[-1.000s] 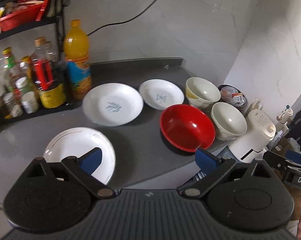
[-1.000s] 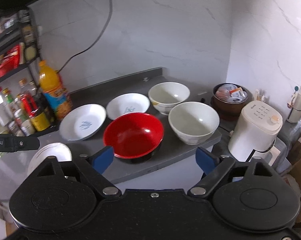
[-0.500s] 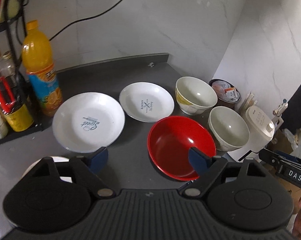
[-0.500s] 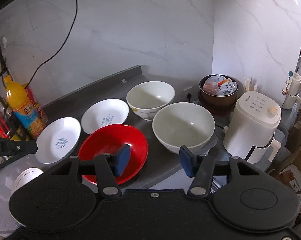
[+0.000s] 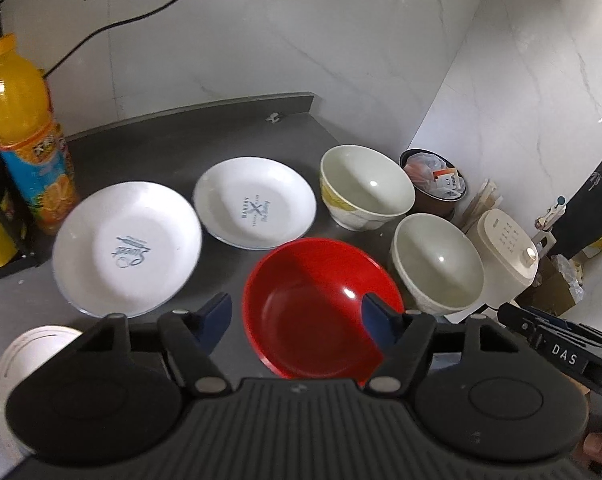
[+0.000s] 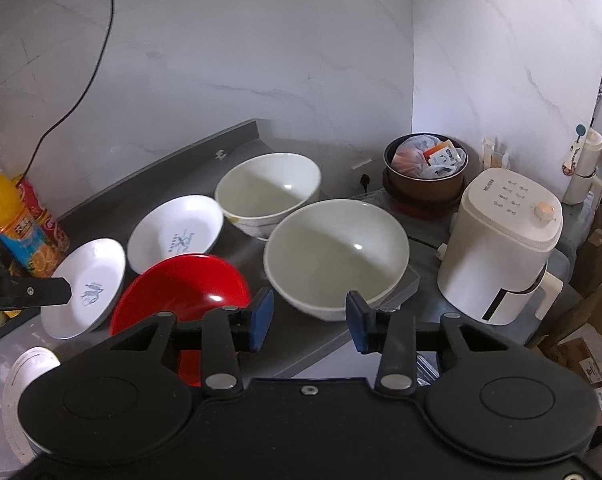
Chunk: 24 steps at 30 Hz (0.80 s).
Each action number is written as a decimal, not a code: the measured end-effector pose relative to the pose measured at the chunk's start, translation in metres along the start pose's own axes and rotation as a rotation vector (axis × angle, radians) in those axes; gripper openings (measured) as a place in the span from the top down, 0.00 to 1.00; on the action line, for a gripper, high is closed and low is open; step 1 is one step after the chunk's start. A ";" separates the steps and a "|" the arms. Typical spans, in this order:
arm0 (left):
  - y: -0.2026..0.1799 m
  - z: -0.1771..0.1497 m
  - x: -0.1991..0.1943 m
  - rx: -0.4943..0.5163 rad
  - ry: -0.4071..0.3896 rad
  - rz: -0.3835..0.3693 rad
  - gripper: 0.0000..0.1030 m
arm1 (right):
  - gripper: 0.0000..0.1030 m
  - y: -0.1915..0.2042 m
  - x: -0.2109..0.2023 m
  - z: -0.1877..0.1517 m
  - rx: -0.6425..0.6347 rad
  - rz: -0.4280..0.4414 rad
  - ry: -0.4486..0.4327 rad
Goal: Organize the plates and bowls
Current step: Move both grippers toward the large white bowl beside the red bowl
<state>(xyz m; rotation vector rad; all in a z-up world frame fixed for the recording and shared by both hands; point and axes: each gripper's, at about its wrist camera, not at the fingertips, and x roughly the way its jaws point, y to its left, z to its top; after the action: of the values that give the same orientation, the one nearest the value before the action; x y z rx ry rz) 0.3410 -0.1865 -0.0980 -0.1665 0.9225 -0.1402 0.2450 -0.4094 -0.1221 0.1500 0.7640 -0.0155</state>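
1. While both tools hover short of the crockery, the left gripper (image 5: 297, 320) stands parted and empty over the red bowl (image 5: 321, 312); the right gripper (image 6: 309, 318), likewise parted and empty, faces the near white bowl (image 6: 337, 256).
2. That white bowl sits at the counter edge (image 6: 321, 344); a misjudged pinch on its rim could tip it off.
3. Glazed rims look slippery; a shallow grip may slide.
4. Both plates (image 5: 127, 248) (image 5: 255, 208) lie crowded beside the bowls, inviting knocks.

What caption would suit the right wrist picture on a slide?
Open right claw poised before a white bowl at the counter's front edge, red bowl beside it.
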 end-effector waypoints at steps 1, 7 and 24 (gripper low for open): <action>-0.004 0.003 0.005 -0.004 0.003 -0.001 0.33 | 0.62 -0.006 0.005 0.003 0.001 0.003 0.004; -0.037 0.018 0.033 -0.020 0.014 0.003 0.35 | 0.64 -0.039 0.030 0.019 0.010 0.026 0.027; -0.109 0.039 0.139 -0.064 0.129 0.027 0.63 | 0.74 -0.107 0.116 0.045 -0.023 0.137 0.176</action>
<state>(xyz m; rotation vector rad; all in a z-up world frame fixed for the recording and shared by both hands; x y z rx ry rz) 0.4498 -0.3164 -0.1611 -0.2066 1.0578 -0.0972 0.3527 -0.5167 -0.1844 0.1828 0.9277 0.1383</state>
